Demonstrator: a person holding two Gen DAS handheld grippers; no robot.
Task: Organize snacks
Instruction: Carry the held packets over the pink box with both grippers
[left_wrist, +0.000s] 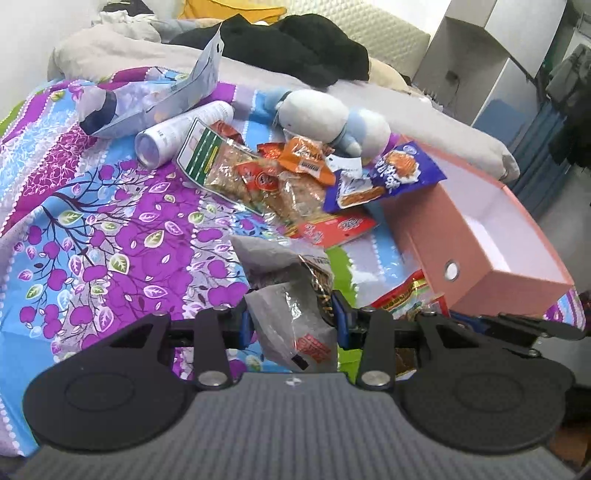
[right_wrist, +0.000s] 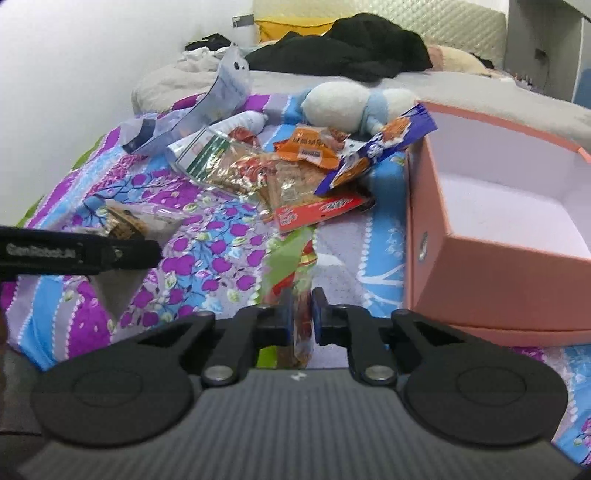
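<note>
Left wrist: pink box (left_wrist: 476, 254) empty; left tongs (left_wrist: 293, 317) clamp grey packet (left_wrist: 291, 314); right tongs (right_wrist: 300, 314) pinch red-green packet (right_wrist: 301, 325).

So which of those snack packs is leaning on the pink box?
The purple pack: its upper end rests against the box rim, while the other packs lie flat on the bedspread.

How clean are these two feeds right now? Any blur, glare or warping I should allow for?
Left wrist view: fisheye bends the pink box; snack pile fairly sharp; far corners soft. Right wrist view: softer overall, the packet in the right gripper smeared. Flat light, no glare.
</note>
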